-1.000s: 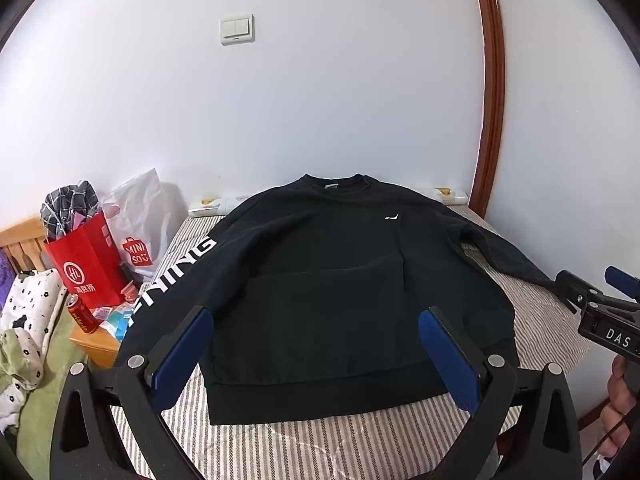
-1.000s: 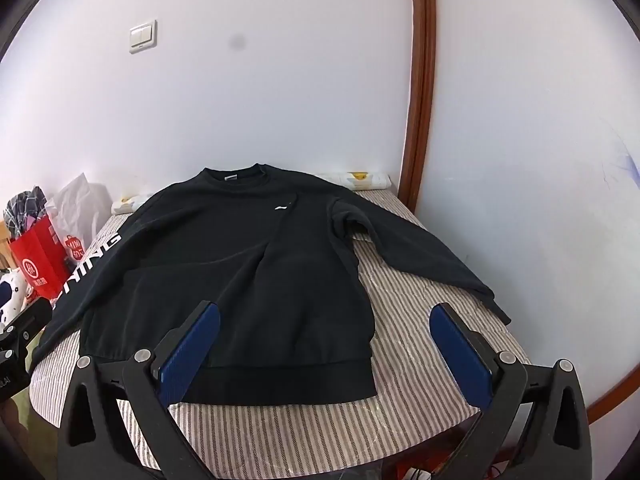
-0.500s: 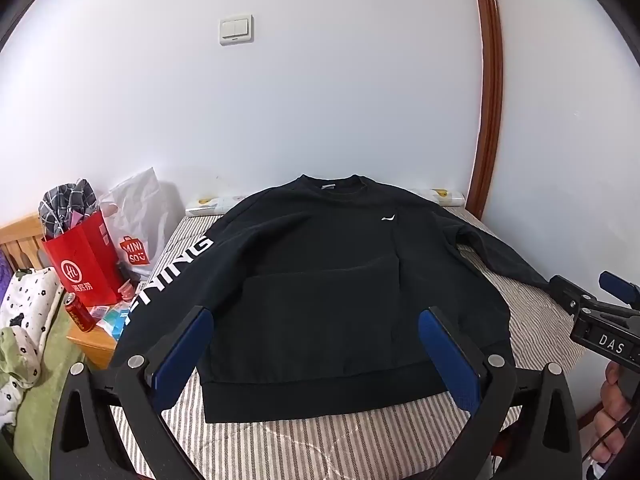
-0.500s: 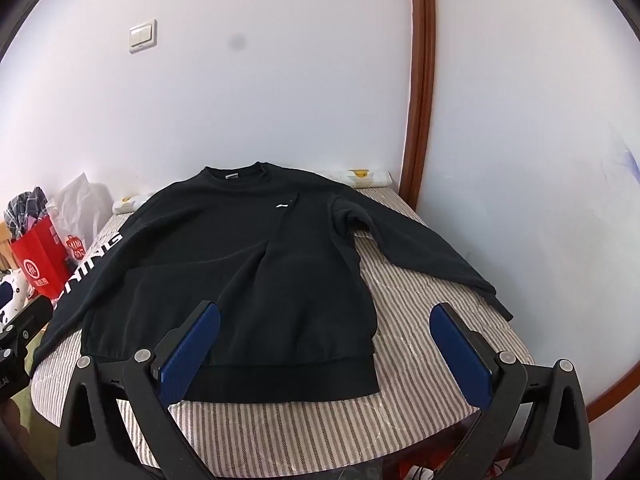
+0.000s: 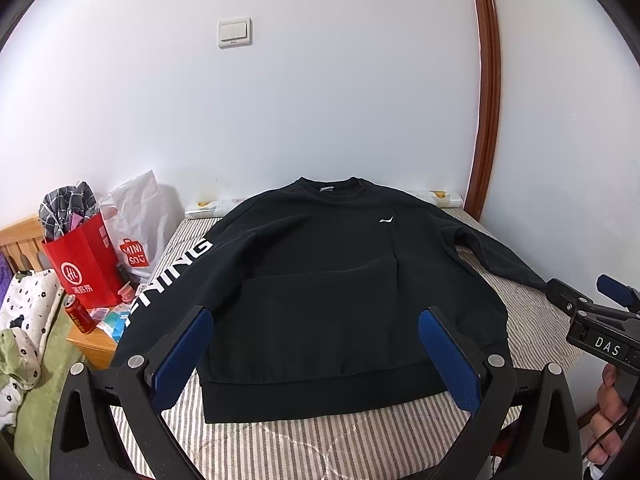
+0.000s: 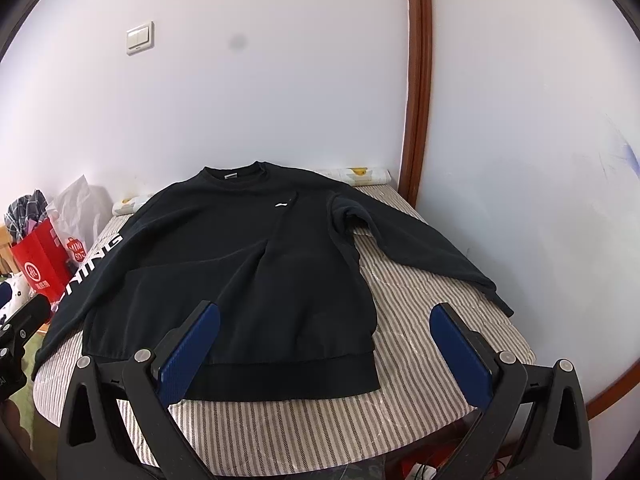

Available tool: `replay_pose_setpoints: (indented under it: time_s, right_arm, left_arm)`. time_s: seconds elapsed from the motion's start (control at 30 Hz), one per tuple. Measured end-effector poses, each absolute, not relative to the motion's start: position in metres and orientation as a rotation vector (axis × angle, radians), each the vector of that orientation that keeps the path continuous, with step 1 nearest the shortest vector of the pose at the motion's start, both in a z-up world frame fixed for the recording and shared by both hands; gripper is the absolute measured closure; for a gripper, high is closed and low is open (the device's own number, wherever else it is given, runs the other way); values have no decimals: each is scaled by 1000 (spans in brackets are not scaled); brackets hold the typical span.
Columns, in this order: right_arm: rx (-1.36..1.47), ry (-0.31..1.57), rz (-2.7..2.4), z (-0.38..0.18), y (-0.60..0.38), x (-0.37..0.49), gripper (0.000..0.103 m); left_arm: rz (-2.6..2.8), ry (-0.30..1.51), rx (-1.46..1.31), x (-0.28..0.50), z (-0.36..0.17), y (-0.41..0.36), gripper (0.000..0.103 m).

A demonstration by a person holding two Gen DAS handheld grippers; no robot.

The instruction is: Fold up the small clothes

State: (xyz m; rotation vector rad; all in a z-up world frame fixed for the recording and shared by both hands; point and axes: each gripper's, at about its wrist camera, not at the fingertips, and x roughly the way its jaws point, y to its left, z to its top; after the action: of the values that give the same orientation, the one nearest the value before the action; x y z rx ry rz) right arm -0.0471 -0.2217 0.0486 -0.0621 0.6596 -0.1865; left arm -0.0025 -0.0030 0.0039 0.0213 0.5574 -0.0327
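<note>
A black sweatshirt (image 5: 320,280) lies flat, front up, on a striped table (image 5: 320,440), collar toward the wall, hem nearest me. Its left sleeve with white lettering (image 5: 172,276) runs down the table's left side. Its right sleeve (image 6: 420,248) stretches out to the right. My left gripper (image 5: 316,356) is open and empty, hovering above the hem. My right gripper (image 6: 324,352) is open and empty, above the hem's right corner (image 6: 360,372). The right gripper also shows at the right edge of the left wrist view (image 5: 600,320).
The table (image 6: 440,320) stands in a white corner with a brown wooden trim (image 6: 418,80). Left of it are a red paper bag (image 5: 80,268), a white plastic bag (image 5: 136,220), a red can (image 5: 78,314) on a wooden stand, and bedding (image 5: 24,320).
Both grippers have drifted back and up slightly; the sweatshirt looks a little farther and lower in view. It has not moved. Both grippers stay open.
</note>
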Motion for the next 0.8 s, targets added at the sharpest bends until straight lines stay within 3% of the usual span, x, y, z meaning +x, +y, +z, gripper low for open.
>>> replay_pose_setpoints:
  time_s: [0.8]
  right_arm:
    - [-56,662,-177,51,-221,-46,0]
  left_arm:
    - [-29,565,4,-3,5,2,0]
